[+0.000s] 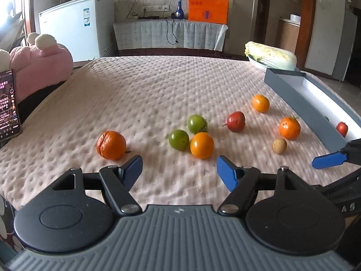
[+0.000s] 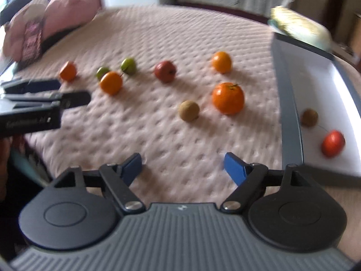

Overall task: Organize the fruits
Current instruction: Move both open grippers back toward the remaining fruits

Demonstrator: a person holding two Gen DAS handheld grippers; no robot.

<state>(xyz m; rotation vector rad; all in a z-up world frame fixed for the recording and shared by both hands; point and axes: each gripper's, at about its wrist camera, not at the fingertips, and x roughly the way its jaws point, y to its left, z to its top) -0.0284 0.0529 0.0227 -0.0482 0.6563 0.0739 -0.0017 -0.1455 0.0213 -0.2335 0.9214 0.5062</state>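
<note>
A pink dimpled blanket (image 1: 144, 94) carries everything. At its right edge lies the grey tray (image 1: 300, 103), with a napa cabbage (image 1: 270, 55) beyond its far end. Left of the tray, loose on the blanket: tangerines (image 1: 289, 128), green fruits (image 1: 197, 123), a red fruit (image 1: 236, 121). Inside the tray: a small red fruit (image 2: 333, 143) and a brown one (image 2: 309, 117). The left gripper (image 1: 179, 170) and the right gripper (image 2: 182, 164) both gape, holding nothing.
</note>
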